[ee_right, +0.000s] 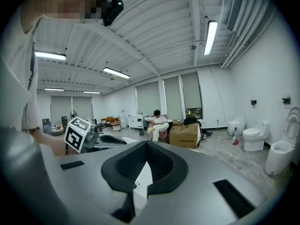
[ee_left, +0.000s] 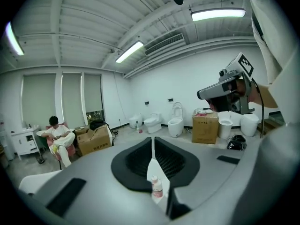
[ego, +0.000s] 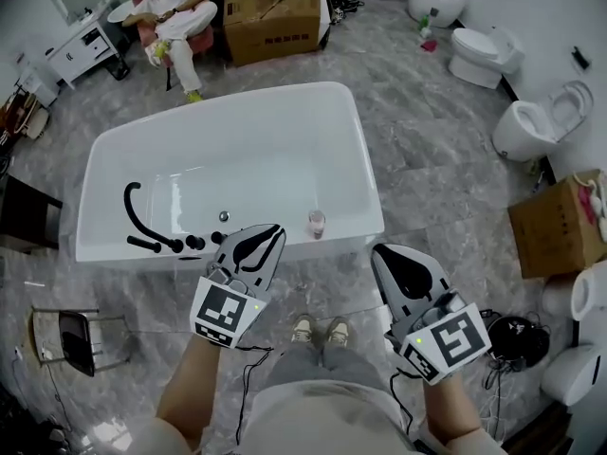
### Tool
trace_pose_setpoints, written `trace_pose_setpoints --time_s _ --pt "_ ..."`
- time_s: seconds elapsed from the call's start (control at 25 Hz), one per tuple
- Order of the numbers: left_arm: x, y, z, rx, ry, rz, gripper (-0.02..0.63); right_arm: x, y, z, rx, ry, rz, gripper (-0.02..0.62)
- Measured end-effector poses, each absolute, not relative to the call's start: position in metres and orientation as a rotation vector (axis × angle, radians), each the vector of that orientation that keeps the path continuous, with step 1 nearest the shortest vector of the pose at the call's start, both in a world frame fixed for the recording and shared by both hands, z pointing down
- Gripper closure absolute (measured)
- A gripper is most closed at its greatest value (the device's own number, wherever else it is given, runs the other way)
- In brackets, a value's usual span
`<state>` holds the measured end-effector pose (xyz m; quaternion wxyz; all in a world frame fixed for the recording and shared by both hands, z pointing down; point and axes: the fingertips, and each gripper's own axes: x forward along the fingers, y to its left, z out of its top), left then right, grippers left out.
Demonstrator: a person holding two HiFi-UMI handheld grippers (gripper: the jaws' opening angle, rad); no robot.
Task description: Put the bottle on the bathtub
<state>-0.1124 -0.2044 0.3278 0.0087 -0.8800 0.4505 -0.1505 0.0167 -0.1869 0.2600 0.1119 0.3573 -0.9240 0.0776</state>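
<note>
Left tongs [ego: 276, 227] are closed: in the left gripper view the two black pads meet at the tips, with only a narrow slit behind them. Right tongs [ego: 378, 249] are likewise closed, with the pads meeting at the tips in the right gripper view. Neither pair grips an object. Both are held level side by side above the near edge of the bathtub [ego: 228, 91], each with its marker cube toward the person: left marker cube [ego: 226, 313], right marker cube [ego: 453, 339].

The bottle [ego: 317, 222] stands upright on the near rim of the bathtub, apart from both tongs. In the head view it lies between the two tips, closer to the left one. In the left gripper view it shows small through the slit below the pad tips.

On the same rim, to the left of the bottle, sit black faucet fittings [ego: 185, 244] with a black hose [ego: 133, 211] curving into the tub.

The bathtub is white and rests on a grey marble-pattern floor [ego: 427, 159]. The person's shoes [ego: 319, 330] stand just before it.

Beyond the tub are a seated person [ego: 173, 12] and an open cardboard box [ego: 275, 25]. Toilets [ego: 486, 55] line the right wall, and a second cardboard box [ego: 558, 227] stands near them. A white cabinet [ego: 81, 50] stands at far left.
</note>
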Motion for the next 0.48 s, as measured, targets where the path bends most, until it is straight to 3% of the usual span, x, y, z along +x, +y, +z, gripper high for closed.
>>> trace_pose_setpoints --time_s 0.48 --pt "-0.092 -0.140 0.228 -2.679 1.403 -0.301 0.584 0.034 -0.140 0.208 1.070 -2.769 0.152 0.566"
